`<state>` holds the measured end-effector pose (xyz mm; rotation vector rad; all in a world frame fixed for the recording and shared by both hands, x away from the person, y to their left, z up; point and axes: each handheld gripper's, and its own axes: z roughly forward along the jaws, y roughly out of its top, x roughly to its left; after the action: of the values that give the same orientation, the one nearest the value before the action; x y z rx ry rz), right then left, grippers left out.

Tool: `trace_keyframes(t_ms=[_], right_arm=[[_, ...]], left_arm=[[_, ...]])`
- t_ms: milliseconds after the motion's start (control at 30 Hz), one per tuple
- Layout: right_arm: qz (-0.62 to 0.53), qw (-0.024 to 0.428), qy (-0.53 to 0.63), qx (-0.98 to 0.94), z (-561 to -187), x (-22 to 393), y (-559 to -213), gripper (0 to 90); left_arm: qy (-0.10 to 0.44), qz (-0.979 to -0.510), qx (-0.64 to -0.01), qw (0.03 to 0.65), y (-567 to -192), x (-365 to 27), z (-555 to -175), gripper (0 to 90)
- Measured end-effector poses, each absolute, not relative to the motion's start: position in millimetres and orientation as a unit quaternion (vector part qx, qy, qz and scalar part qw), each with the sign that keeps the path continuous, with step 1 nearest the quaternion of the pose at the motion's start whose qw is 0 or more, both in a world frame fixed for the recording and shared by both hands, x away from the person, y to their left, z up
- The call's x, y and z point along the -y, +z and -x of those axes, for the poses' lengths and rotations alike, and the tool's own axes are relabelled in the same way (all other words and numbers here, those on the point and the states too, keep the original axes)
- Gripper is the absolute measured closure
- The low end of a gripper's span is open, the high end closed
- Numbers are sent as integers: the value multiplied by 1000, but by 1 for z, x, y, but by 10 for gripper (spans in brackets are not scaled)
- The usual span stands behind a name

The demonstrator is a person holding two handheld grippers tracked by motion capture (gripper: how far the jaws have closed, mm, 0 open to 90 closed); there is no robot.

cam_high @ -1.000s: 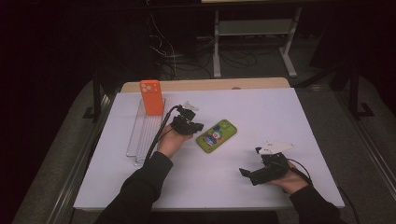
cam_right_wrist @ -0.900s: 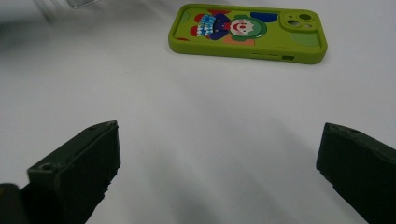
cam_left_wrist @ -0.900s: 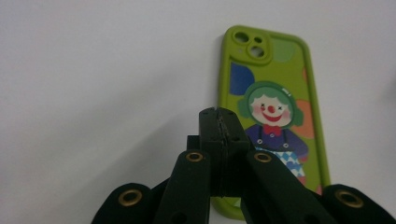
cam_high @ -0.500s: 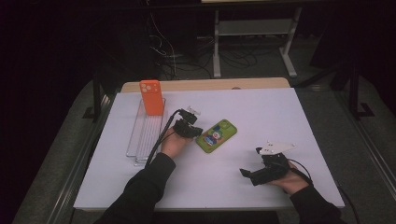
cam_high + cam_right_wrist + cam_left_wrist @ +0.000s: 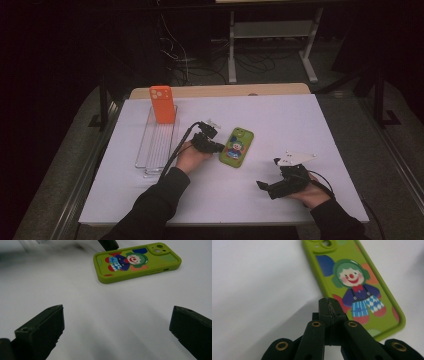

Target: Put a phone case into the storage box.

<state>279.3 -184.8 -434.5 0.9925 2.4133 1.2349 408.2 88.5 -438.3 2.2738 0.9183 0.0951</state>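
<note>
A green phone case with a clown picture lies flat on the white table, camera end away from me. My left gripper is shut with nothing in it. Its joined tips rest at the left long edge of the green case, near its lower end. An orange phone case stands upright in the far end of a clear plastic rack. My right gripper stands open near the front right of the table. Its jaws point toward the green case, well short of it.
The rack lies along the table's left side, just left of my left hand. A tan board edges the far side of the table. Dark floor with cables and a metal stand lies beyond. White surface spreads between the two grippers.
My left gripper has slid a little to the right and toward me, up to the green case's edge. The right gripper has stayed put.
</note>
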Motion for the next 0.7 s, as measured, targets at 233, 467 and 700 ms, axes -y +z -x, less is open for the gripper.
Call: trace_keyframes(t_ms=[233,467,700], right_arm=[[-341,126,424,-829,-279,184,-434,0],[-340,126,424,-830,-279,184,-435,0],[-343,122,425,-829,-278,184,-434,0]], left_arm=[[15,-877,-332,346,-438,-66,-397,897],[4,-875,-321,362,-438,-42,-391,897],[-2,-881,-306,361,-438,-27,-389,896]])
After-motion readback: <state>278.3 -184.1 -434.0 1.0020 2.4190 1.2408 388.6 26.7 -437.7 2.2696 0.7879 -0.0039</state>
